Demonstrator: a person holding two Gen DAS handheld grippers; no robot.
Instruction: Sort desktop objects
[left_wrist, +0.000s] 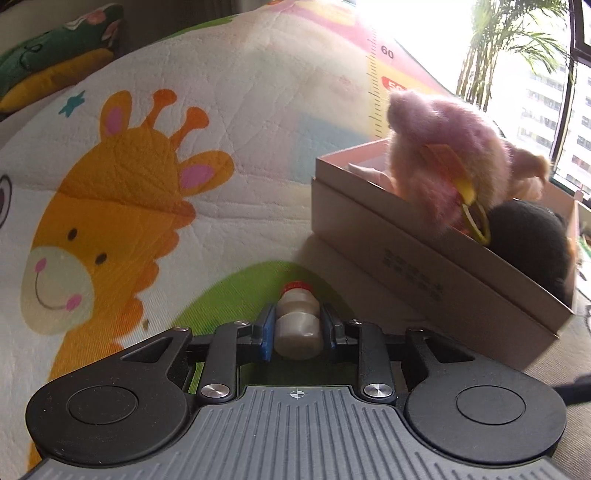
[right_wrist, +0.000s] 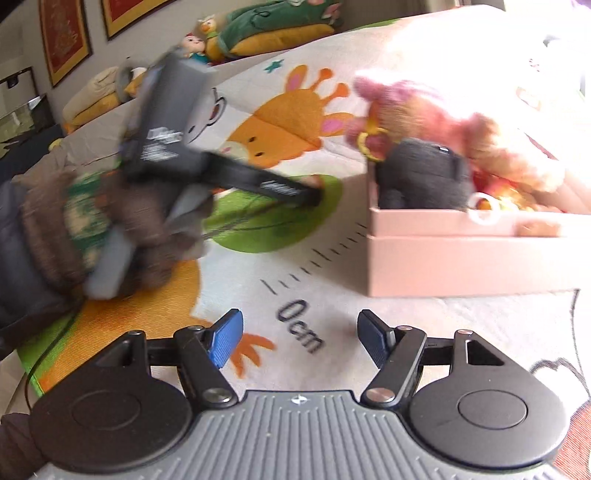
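Observation:
A small white bottle with a red cap (left_wrist: 297, 314) is clamped between the blue pads of my left gripper (left_wrist: 297, 330), which is shut on it just above the green patch of the mat. To its right stands a pink cardboard box (left_wrist: 424, 266) holding a pink plush toy (left_wrist: 443, 158) and a black plush toy (left_wrist: 528, 243). In the right wrist view my right gripper (right_wrist: 300, 339) is open over the mat with nothing between its fingers. The box (right_wrist: 461, 258) lies ahead of it to the right. The left gripper (right_wrist: 314, 194) appears blurred at the left, held by a sleeved hand (right_wrist: 74, 221).
A play mat with an orange giraffe (left_wrist: 122, 206) and a printed ruler (right_wrist: 306, 266) covers the floor. Green and yellow cushions (right_wrist: 273, 26) lie at the far edge. A bright window with palm leaves (left_wrist: 517, 55) is behind the box. Framed pictures (right_wrist: 62, 33) hang on the wall.

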